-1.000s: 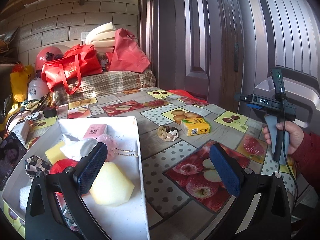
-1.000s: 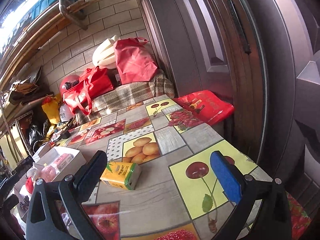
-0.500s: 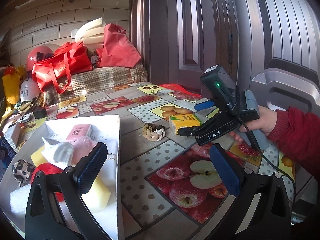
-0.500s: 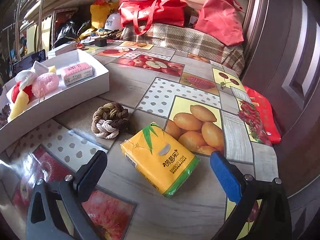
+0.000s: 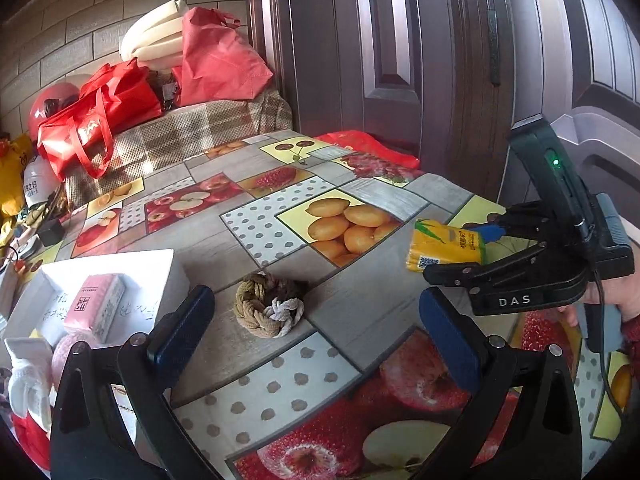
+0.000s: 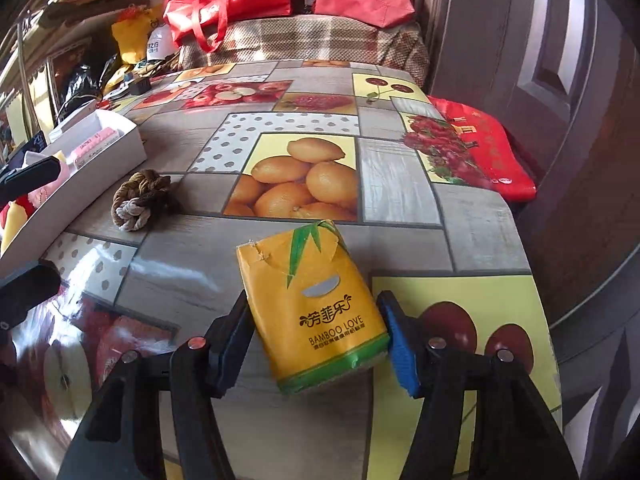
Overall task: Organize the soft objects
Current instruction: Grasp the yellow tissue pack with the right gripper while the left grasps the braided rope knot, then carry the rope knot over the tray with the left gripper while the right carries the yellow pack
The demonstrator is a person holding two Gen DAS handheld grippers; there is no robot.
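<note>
Right gripper (image 6: 316, 334) tilted down near table's (image 6: 400, 200) right edge, jaws closing, pads touching yellow tissue pack (image 6: 312, 304). Left gripper (image 5: 316, 330) angled down, spread wide, empty, before rope knot (image 5: 269, 309).

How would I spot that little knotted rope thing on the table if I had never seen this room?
Start at the fruit-print tablecloth, then find the white box at its left. The braided rope knot lies on the cloth just right of that box, apart from the yellow tissue pack: brown and white cords, woven round.
</note>
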